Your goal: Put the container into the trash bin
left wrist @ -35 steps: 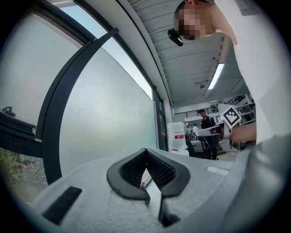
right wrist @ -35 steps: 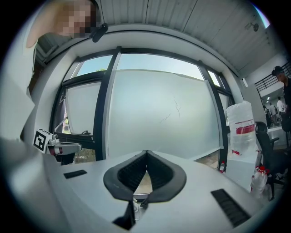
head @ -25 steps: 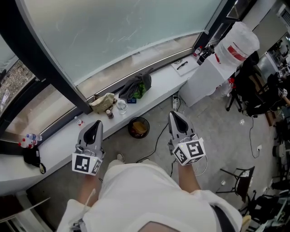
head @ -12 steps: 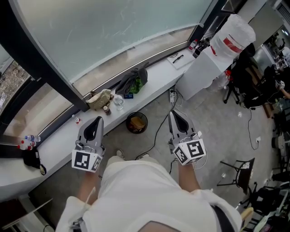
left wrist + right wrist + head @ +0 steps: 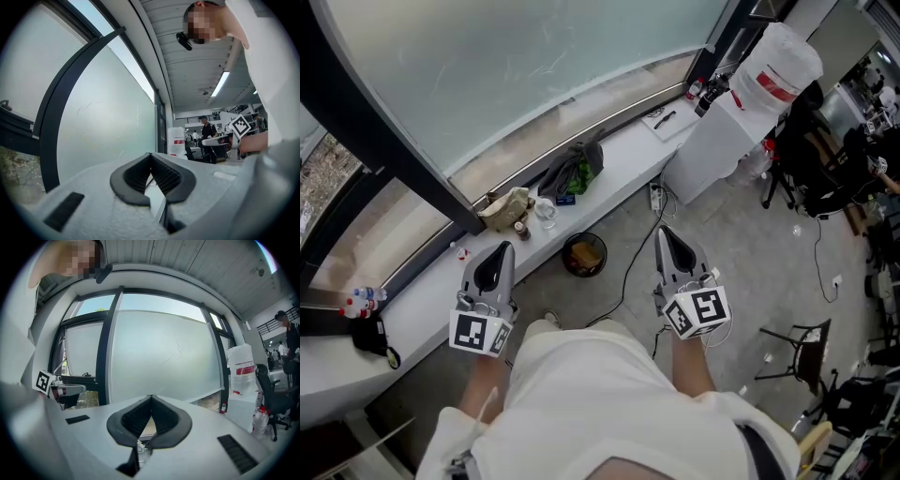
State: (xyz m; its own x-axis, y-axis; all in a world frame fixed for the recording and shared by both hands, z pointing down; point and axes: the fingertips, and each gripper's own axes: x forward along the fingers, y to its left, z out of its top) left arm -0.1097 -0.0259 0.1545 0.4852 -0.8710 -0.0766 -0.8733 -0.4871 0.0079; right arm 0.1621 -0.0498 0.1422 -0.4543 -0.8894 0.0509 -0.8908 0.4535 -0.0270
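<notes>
Seen from above, a person stands facing a long white ledge (image 5: 422, 300) under a frosted window and holds a gripper in each hand at waist height. The left gripper (image 5: 501, 251) and the right gripper (image 5: 665, 234) both point ahead towards the ledge. In each gripper's own view, the left gripper (image 5: 151, 154) and the right gripper (image 5: 151, 397) have their dark ribbed jaws closed tip to tip with nothing gripped, and they face only window and room. A small round trash bin (image 5: 566, 255) stands on the floor just in front of the ledge, about midway between the two grippers and well below them, with its open mouth facing up. Something tan (image 5: 587, 253) lies inside it, too small to identify. On the ledge just beyond the bin sits a clear cup (image 5: 546, 213), between a beige bag (image 5: 508, 207) and a dark cloth (image 5: 572, 174). The cup lies ahead of the left gripper and slightly to its right, nearer that gripper than the right one. It appears to stand upright, so its long axis would run vertically and its mouth would point up. If the cup is the container, it remains on the ledge. If the tan item is the container, it already lies in the bin.
</notes>
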